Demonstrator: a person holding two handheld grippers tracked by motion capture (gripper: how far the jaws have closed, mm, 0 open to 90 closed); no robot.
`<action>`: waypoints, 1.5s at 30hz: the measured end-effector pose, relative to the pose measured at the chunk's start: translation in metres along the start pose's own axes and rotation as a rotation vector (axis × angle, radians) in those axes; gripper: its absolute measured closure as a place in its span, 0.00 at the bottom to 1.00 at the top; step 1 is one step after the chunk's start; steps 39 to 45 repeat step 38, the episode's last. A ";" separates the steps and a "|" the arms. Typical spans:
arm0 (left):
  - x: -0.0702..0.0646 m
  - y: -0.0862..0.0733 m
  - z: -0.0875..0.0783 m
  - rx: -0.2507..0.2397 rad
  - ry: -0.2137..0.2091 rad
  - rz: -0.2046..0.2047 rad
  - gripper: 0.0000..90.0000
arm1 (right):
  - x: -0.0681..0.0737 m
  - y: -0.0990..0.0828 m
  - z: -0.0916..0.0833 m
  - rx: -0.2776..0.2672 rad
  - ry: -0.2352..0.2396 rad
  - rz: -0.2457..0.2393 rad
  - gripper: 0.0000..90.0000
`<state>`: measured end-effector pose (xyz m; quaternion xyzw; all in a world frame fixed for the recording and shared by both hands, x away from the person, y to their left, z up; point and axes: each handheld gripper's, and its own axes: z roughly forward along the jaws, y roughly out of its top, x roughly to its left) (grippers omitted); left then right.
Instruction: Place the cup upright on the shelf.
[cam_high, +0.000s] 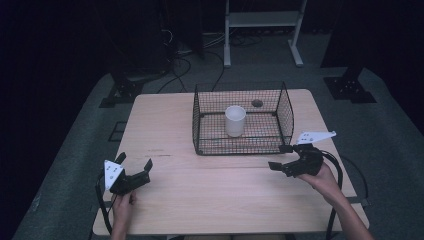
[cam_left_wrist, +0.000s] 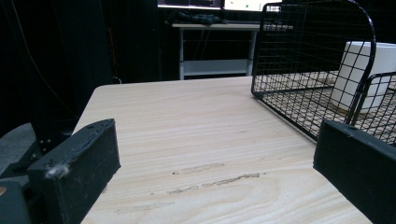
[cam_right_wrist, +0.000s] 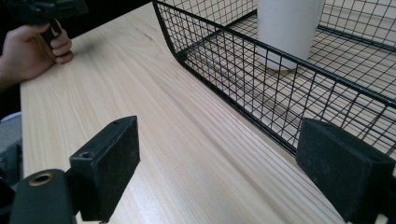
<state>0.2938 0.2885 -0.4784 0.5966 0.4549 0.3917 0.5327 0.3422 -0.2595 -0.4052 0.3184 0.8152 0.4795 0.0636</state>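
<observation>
Both grippers, left (cam_high: 136, 171) and right (cam_high: 280, 157), hover with jaws apart, holding nothing | white cup (cam_high: 235, 120) upright inside wire basket (cam_high: 285, 107) | risk: right jaw snagging basket's near wall, dragging it.

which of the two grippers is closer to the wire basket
The right gripper: one jaw tip almost reaches the wire basket's front right corner; the left gripper sits farther off, near the table's left edge.

I see a dim room: grey floor (cam_high: 75, 150) around my pale wooden counter (cam_high: 165, 125), a white shelf frame (cam_high: 262, 30) behind, black cables (cam_high: 185, 67) trailing.
</observation>
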 end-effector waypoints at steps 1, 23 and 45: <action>0.000 0.000 0.000 0.000 0.000 0.000 0.00 | 0.001 -0.001 0.000 -0.007 -0.002 -0.005 0.14; 0.000 0.000 0.000 0.000 0.000 -0.001 0.00 | -0.001 -0.039 -0.017 -0.045 -0.068 0.016 0.14; 0.000 0.000 0.000 -0.001 0.003 -0.004 0.00 | 0.018 -0.080 -0.022 -0.190 -0.114 0.079 0.14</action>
